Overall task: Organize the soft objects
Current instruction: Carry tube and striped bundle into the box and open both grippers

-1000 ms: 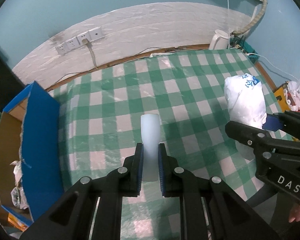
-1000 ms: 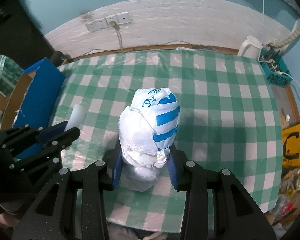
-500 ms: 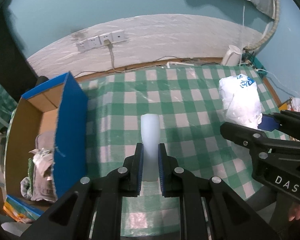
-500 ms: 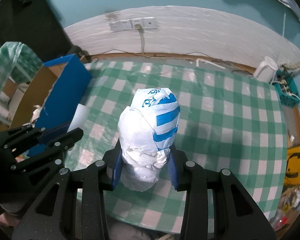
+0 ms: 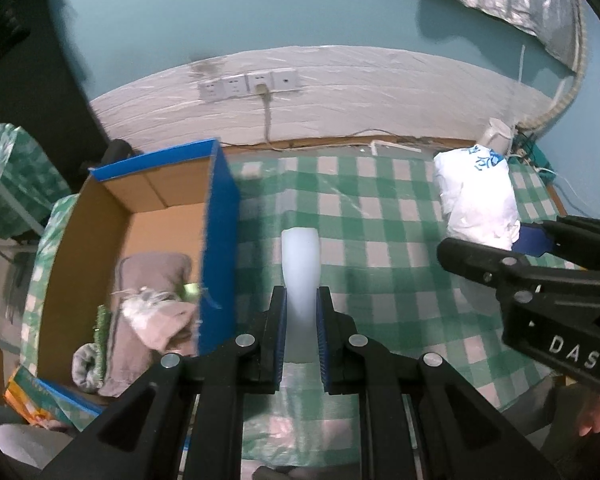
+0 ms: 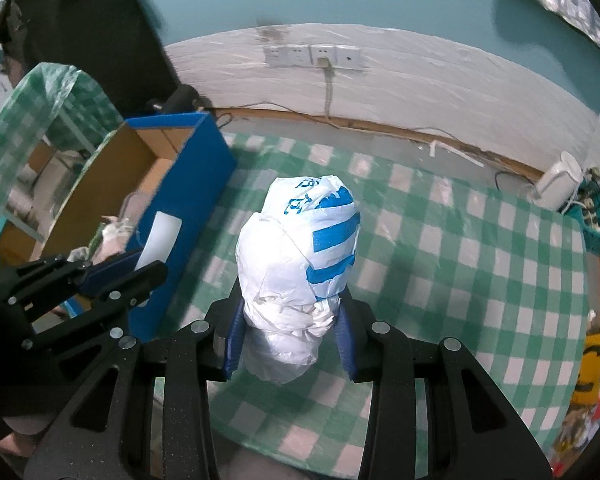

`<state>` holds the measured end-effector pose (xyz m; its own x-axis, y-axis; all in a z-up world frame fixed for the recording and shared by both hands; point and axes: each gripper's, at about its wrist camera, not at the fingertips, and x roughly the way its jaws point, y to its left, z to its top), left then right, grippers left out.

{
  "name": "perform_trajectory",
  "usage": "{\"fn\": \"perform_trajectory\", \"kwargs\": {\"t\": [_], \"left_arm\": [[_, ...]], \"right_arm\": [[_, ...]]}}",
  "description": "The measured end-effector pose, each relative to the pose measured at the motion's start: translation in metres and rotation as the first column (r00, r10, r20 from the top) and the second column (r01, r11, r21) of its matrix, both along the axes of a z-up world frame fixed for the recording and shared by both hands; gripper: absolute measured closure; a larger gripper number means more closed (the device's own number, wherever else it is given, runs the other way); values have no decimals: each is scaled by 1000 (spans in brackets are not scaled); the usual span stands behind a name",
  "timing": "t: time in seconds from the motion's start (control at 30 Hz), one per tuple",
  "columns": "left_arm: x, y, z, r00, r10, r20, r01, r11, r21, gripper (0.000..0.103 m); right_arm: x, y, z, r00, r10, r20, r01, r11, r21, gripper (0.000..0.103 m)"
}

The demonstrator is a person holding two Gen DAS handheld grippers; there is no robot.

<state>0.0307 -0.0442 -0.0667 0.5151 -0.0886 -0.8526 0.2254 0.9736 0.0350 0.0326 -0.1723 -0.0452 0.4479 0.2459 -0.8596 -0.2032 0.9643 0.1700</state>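
Observation:
My left gripper (image 5: 301, 312) is shut on a pale white foam roll (image 5: 300, 268) that sticks forward above the green checked tablecloth (image 5: 380, 248). My right gripper (image 6: 288, 320) is shut on a knotted white plastic bag with blue stripes (image 6: 300, 256), held upright over the cloth. The same bag (image 5: 476, 200) shows at the right of the left wrist view, and the foam roll (image 6: 160, 240) at the left of the right wrist view. A blue cardboard box (image 5: 216, 248) stands open at the left, with grey cloths (image 5: 148, 304) inside.
Wall sockets (image 5: 248, 84) with a hanging cable sit on the far wall. A white kettle (image 6: 556, 184) and a teal basket (image 6: 592, 220) stand at the table's far right corner. Another checked cloth (image 6: 40, 108) covers something left of the box. A person's hand (image 5: 596, 420) shows at lower right.
Both grippers have moved left and a little up with their loads. The blue box has come further into view, and its inside with the grey cloths now shows.

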Motion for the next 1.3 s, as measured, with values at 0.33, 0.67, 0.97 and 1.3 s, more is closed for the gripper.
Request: {"fn": "perform_trajectory", "kwargs": {"t": [0.33,0.67,0.97,1.3], "left_arm": [[1,47,6,998,65,17,-65,998,-1,89],[7,97,6,988,152,17,-152,988,-16,89],[6,133,-7,977,212,-10,-213,977,-14,89],[11,157,-26,965,258,-43,-258,966,12,86]], "right_arm": [[10,48,8,996,92,11,-92,996,5,65],[22,100,8,985,175,6,-175,985,-12,65],[33,145,0,969,246,-12,-246,969,-27,65],[40,183,-18,951,304,-54,-305,952,-4,65]]}}
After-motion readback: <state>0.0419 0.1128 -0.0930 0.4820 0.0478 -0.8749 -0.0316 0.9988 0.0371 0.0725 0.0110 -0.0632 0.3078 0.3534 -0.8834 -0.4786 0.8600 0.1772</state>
